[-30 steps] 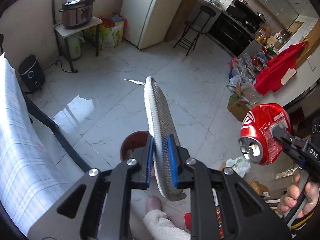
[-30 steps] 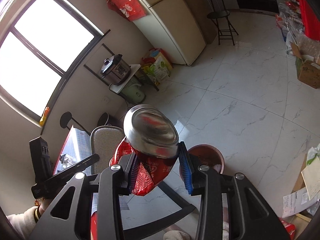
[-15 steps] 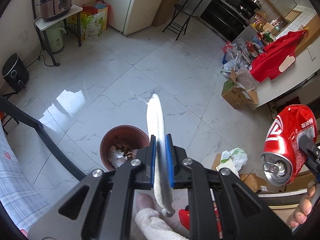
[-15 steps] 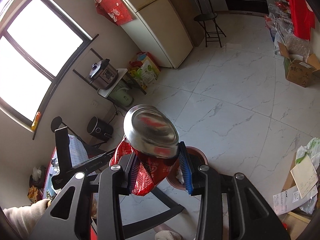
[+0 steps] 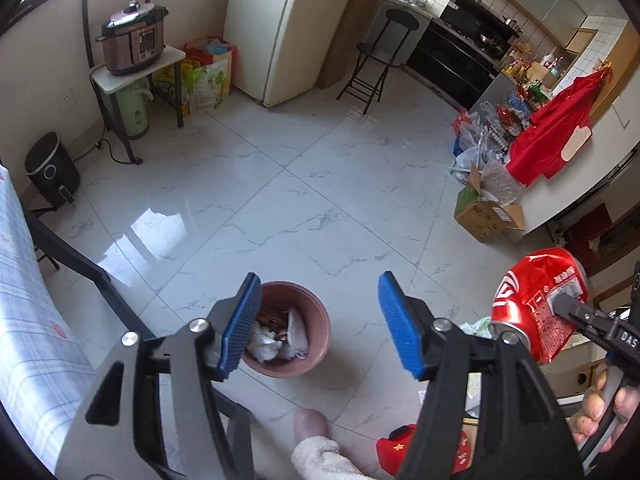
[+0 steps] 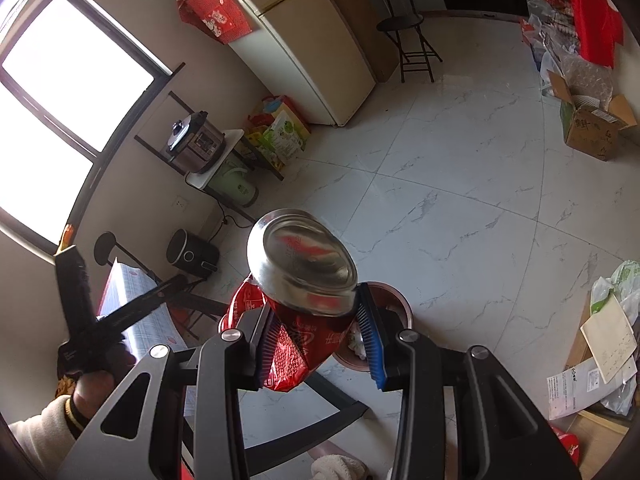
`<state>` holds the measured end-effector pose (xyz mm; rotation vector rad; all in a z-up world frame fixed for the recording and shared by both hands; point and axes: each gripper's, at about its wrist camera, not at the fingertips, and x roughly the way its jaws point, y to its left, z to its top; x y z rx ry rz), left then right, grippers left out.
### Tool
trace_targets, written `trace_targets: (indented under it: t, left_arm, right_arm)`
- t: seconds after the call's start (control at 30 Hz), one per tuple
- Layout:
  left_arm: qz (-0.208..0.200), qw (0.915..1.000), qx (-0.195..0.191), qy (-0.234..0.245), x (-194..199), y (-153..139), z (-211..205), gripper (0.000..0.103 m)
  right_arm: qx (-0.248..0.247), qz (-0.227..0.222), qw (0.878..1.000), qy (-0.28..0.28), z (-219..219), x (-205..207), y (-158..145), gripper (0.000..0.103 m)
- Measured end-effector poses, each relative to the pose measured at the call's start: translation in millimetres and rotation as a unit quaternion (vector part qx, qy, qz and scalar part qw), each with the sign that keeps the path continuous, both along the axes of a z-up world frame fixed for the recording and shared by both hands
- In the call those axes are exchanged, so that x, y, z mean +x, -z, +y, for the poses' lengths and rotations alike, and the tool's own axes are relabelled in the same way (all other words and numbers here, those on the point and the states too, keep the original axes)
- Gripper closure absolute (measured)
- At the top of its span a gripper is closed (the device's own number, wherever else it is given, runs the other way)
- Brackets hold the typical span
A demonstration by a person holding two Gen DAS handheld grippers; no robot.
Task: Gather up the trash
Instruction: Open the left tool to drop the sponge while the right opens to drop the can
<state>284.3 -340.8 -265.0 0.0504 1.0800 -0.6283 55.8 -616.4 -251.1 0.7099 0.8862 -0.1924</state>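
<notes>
My left gripper (image 5: pixel 319 285) hangs over a reddish-brown bin (image 5: pixel 316 364) on the floor. Its blue-padded jaws are opening and nothing is between them. Crumpled white paper and other scraps (image 5: pixel 276 340) lie inside the bin. My right gripper (image 6: pixel 318 340) is shut on a crushed red drink can (image 6: pixel 304 276), whose silver base faces the camera. In the left wrist view the same can (image 5: pixel 536 304) is held up to the right of the bin. In the right wrist view the can hides most of the bin (image 6: pixel 396 300).
A table with a checked cloth (image 5: pixel 24 320) and black legs (image 5: pixel 80 264) stands at the left. A cardboard box (image 5: pixel 484 216), bags and red cloth line the right wall. Papers and plastic bags (image 6: pixel 608 332) lie on the floor. A person's socked foot (image 5: pixel 320 456) is below.
The left gripper was shut on a round white mesh piece; now its jaws stand apart and the piece is gone from them. It has shifted over the bin. The right keeps the can.
</notes>
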Motion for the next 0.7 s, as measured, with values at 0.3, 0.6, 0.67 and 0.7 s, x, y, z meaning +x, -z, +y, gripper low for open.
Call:
trace_targets:
  t: [0.3, 0.6, 0.67, 0.7]
  left_arm:
    - [-0.064, 0.9961, 0.025, -0.055, -17, -50, 97, 0.007]
    - [-0.071, 0.9872, 0.049, -0.135, -29, -66, 185, 0.006]
    - [-0.067, 0.9851, 0.049, -0.151, -32, -66, 201, 0.006]
    - [-0.065, 0.9841, 0.047, -0.158, -33, -66, 208, 0.006]
  right_arm:
    - [-0.027, 0.066, 0.996, -0.051, 40, 57, 45, 0.066]
    - [-0.089, 0.137, 0.98, -0.114, 87, 118, 91, 0.066]
    - [-0.097, 0.146, 0.977, -0.119, 92, 126, 96, 0.066]
    - [-0.099, 0.15, 0.976, -0.12, 94, 130, 98, 0.066]
